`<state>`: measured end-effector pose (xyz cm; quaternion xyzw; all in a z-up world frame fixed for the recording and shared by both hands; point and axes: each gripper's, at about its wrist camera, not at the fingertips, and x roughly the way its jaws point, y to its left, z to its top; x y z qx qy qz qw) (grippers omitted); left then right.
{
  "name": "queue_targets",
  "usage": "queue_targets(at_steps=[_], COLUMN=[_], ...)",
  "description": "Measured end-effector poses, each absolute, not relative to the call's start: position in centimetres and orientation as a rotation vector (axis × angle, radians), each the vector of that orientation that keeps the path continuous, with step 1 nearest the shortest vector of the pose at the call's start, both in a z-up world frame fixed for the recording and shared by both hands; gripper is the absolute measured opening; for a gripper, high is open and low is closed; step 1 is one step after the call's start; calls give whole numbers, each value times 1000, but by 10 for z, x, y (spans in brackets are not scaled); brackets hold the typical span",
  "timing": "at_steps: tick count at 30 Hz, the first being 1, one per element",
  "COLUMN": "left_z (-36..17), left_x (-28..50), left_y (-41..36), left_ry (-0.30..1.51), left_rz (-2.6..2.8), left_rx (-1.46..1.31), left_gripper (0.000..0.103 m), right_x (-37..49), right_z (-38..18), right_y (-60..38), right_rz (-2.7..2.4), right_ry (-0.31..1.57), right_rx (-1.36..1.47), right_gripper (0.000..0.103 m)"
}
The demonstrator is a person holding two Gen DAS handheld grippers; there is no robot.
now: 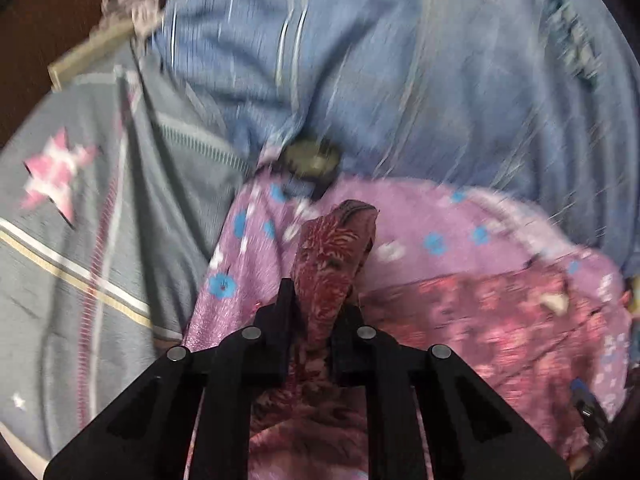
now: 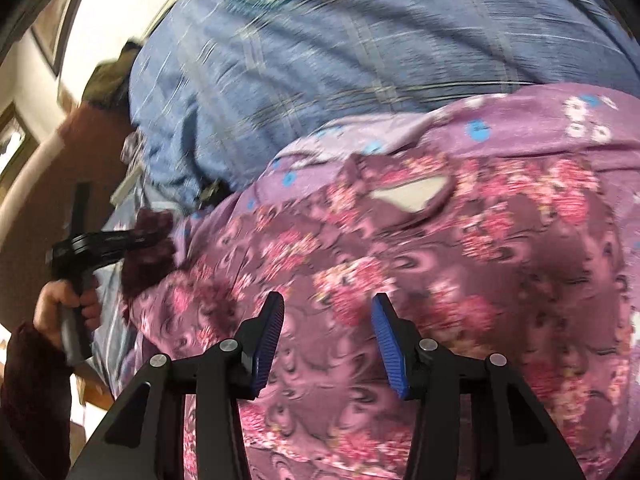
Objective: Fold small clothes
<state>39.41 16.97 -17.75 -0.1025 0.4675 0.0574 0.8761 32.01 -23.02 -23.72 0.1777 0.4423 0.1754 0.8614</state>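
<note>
A small maroon garment with pink flowers (image 2: 440, 260) lies spread on a purple cloth with blue and white flowers (image 1: 400, 220); a white label (image 2: 408, 196) shows at its neck opening. In the left wrist view my left gripper (image 1: 320, 292) is shut on a bunched corner of that maroon garment (image 1: 336, 248), which sticks up between the black fingers. The right wrist view shows the same left gripper (image 2: 132, 236) at the garment's left edge. My right gripper (image 2: 328, 312) hovers over the garment's near part, blue pads (image 2: 272, 336) apart, nothing pinched between them.
A rumpled blue striped blanket (image 1: 400, 80) fills the far side. A grey quilt with a pink star (image 1: 60, 184) lies to the left. A round dark object (image 1: 312, 158) sits where the blanket meets the purple cloth. A person's hand (image 2: 68, 304) in a dark red sleeve holds the left gripper.
</note>
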Motion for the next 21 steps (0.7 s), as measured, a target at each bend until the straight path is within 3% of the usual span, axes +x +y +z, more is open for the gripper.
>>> queue_targets(at_steps=[8, 13, 14, 16, 18, 21], left_z=[-48, -6, 0, 3, 5, 16], left_x=[348, 317, 311, 306, 300, 288], left_y=[95, 10, -11, -45, -78, -98], left_ry=[749, 691, 684, 701, 721, 679], left_rz=[-31, -231, -294, -394, -509, -590], left_rx=[-176, -142, -144, -140, -139, -118], left_gripper=[12, 13, 17, 37, 64, 77], right_x=[314, 308, 307, 306, 304, 301], right_z=[-223, -215, -213, -210, -208, -207], right_y=[-290, -317, -322, -335, -350, -375], right_rz=[275, 236, 229, 216, 205, 165], right_ry=[826, 763, 752, 729, 685, 648], right_rx=[526, 588, 599, 625, 657, 719], right_gripper=[47, 47, 47, 48, 49, 50])
